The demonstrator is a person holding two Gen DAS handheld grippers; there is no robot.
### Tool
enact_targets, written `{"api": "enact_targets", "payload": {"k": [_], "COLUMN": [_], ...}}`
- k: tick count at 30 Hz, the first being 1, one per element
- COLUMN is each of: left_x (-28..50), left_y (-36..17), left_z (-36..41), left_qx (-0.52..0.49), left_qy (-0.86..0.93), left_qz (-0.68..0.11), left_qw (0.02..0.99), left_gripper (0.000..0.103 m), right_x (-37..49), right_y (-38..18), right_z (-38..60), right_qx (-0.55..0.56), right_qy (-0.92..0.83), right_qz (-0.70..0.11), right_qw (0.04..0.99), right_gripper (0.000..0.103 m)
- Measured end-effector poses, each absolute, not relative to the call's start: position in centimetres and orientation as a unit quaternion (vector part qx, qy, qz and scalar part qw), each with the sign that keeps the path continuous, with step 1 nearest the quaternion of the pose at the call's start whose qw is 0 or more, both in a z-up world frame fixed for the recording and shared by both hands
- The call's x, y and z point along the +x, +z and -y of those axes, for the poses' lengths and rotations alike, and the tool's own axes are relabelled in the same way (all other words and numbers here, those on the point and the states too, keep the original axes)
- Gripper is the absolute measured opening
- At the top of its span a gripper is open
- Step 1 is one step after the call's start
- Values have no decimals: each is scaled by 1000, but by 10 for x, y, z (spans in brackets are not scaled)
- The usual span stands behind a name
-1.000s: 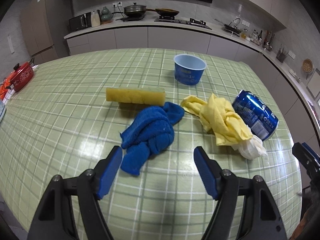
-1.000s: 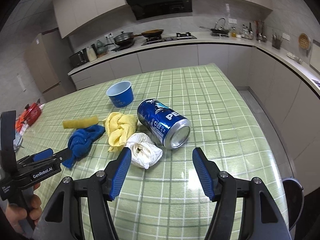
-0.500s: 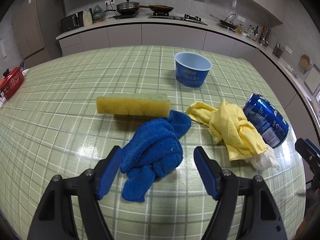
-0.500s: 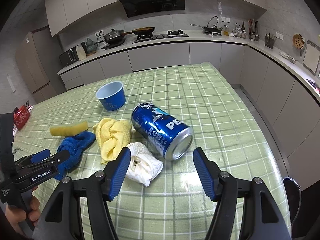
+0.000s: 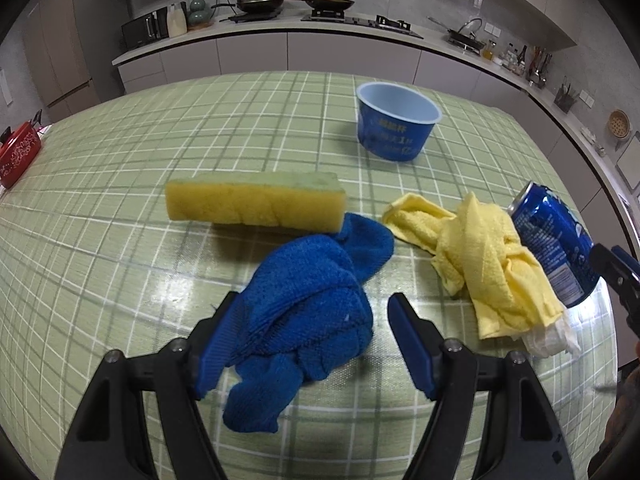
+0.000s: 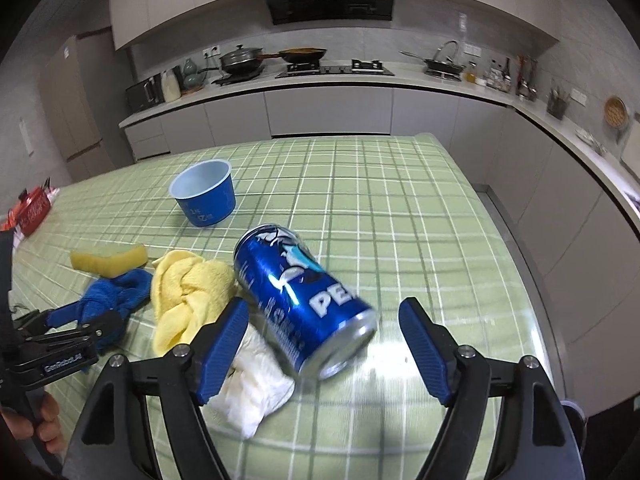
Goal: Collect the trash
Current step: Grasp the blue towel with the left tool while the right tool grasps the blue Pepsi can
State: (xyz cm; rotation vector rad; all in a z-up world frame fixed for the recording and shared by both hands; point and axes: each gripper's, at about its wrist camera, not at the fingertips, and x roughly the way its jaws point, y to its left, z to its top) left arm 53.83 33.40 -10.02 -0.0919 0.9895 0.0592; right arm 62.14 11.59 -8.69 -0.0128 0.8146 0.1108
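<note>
On a table covered with a green checked oilcloth point(image 5: 120, 208), the trash and cleaning things lie in a loose row. The left gripper point(image 5: 308, 340) hangs low over the crumpled blue terry cloth point(image 5: 308, 304), its blue-padded jaws standing wide on either side of the cloth; the left pad looks to lie against the cloth's edge while the right pad stands clear of it, so nothing is gripped. Just beyond the cloth, touching its far tip, lies a long yellow sponge block with a green scouring face point(image 5: 256, 202). To the right of the blue cloth, apart from it, lies a twisted yellow cloth point(image 5: 480, 256), and a crumpled white paper tissue point(image 6: 256, 392) peeks out from under its near end. The blue aluminium soda can point(image 6: 300, 296) lies on its side against the yellow cloth, its open silver end turned toward the right gripper point(image 6: 324, 344). That gripper's jaws have just been opening and now stand wide, the can's near end lying between them but with clear gaps to both pads; the left pad sits over the tissue. Farther back on the table, well apart from the rest, a blue paper bowl with a pale inside point(image 5: 396, 126) stands upright. At the far left edge of the table sits a red patterned pot point(image 5: 18, 152).
</note>
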Motion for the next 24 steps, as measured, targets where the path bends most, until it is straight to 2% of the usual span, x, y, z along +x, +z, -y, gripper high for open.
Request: {"api": "enact_targets", "payload": {"k": [14, 17, 20, 24], "left_x": [543, 542, 541, 540], "left_y": [-112, -111, -111, -111], "left_z": [-337, -336, -335, -335], "left_qx": [-53, -53, -53, -57], "left_qy": [32, 30, 23, 18], "left_qz": [-484, -483, -481, -478], "left_qw": [873, 874, 875, 877], "left_gripper": [75, 74, 69, 55], "right_x": [656, 657, 656, 652], "right_y": [-119, -123, -123, -123], "right_z": [-123, -123, -122, -118], "right_qx": [-13, -6, 1, 17], "right_qy": [103, 111, 112, 116], "right_qz": [-422, -430, -431, -433], "right_qw": [901, 896, 895, 894], "right_gripper": [83, 73, 72, 70]}}
